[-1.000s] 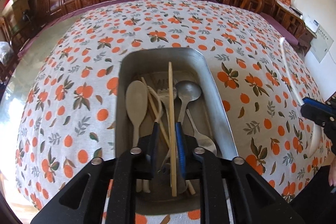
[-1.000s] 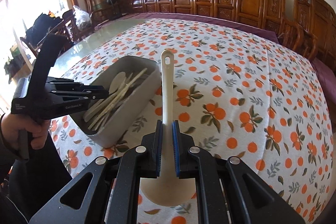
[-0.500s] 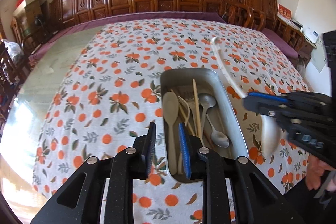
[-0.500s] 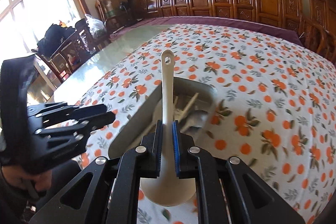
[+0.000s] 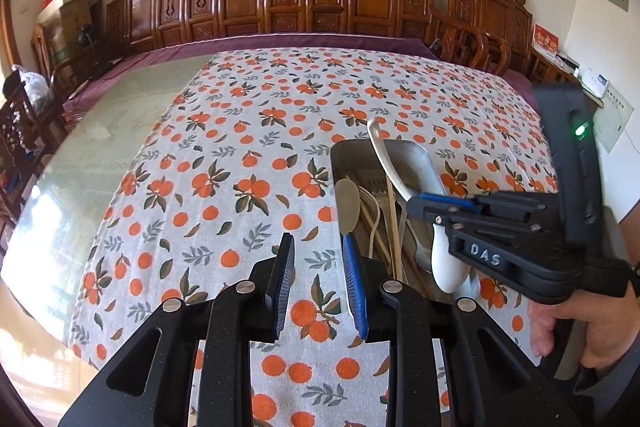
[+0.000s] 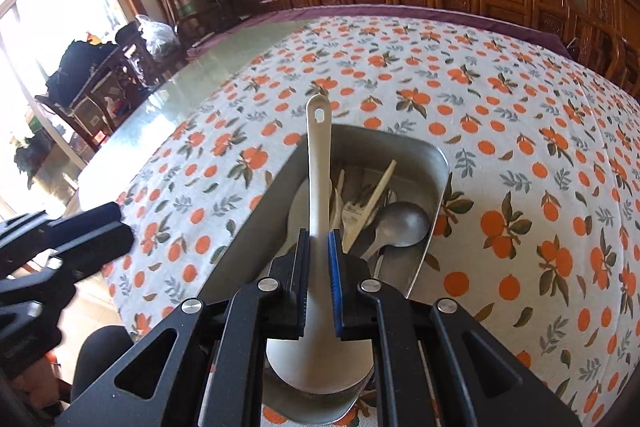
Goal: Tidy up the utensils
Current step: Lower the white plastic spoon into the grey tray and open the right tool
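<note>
orange-print tablecloth (image 5: 224, 163) | your right gripper (image 6: 318, 267), clamping long white plastic spoon (image 6: 318, 163), now over grey metal tray (image 6: 434, 183) | left gripper (image 5: 318, 279) backed off, jaws parted, empty | release next

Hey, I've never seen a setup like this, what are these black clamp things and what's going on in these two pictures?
No robot here: a person holds a two-finger tool in each hand, each with a fisheye camera looking along its fingers. The left camera shows the left tool, open and empty above the orange-print tablecloth, with the right tool reaching in beside it. The right camera shows that tool shut on a white rice paddle, above a metal tray that already holds spoons, a fork and chopsticks.
</note>
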`<state>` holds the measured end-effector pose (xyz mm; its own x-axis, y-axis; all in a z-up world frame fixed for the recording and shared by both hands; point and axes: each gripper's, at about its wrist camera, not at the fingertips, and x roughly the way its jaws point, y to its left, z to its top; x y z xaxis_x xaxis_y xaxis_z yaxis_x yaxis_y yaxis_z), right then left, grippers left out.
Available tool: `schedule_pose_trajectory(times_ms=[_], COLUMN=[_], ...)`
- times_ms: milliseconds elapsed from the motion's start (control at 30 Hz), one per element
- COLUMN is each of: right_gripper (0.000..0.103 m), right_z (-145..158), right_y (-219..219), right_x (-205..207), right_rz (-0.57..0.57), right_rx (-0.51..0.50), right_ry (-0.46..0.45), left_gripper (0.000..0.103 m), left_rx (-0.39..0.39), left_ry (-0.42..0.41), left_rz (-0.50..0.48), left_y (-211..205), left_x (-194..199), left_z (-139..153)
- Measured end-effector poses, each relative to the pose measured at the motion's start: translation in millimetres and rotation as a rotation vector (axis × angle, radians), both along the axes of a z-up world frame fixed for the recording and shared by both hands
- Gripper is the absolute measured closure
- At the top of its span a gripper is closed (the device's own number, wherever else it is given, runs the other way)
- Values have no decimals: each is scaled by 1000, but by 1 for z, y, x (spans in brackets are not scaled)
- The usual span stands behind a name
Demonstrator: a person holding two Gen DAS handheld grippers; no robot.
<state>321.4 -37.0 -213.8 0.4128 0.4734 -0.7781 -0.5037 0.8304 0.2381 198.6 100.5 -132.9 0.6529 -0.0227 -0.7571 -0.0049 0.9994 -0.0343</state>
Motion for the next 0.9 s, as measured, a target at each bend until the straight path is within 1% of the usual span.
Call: schedule_pose_trajectory(times_ms=[200,333,400,467,533,600,667,700,733,767,800,833,867,900], right_gripper=[92,91,91,91,91,88,81,79,74,68,65,61,60,60], right_z=[-14,-15,-11,-5,3,14,25,31,35,41,47,50,55,59], right_y=[1,-1,-4,-9,-14,-24,-35,-42,-47,-55,-63,-69,-78,-84], right_x=[2,2,0,-4,-10,-18,-27,-33,-37,-42,-48,-52,-58,-63], right_rz=[-11,-14,-14,-13,-16,-31,-46,-58,-67,-80,-92,-98,-104,-111], right_rx=[-20,-15,-12,-3,-2,-3,4,4,4,4,10,15,21,20], right_ry=[20,24,15,2,-15,-45,-75,-95,-107,-124,-137,-144,-152,-162], left_gripper=[80,80,78,74,73,69,61,61,60,54,44,26,22,22], left_rx=[-6,-7,-4,-5,-8,-9,-9,-8,-6,0,13,22,26,31], left_ry=[-2,-2,-3,-6,-9,-14,-20,-25,-27,-31,-40,-53,-72,-81], left_rz=[9,13,15,17,17,16,15,13,12,12,17,21,22,21], left_y=[4,5,4,3,2,-1,-4,-7,-8,-11,-14,-16,-19,-21], left_x=[-2,-3,-4,-6,-7,-10,-12,-14,-15,-16,-19,-21,-24,-26], left_z=[-1,-1,0,2,3,5,8,10,12,14,17,19,23,26])
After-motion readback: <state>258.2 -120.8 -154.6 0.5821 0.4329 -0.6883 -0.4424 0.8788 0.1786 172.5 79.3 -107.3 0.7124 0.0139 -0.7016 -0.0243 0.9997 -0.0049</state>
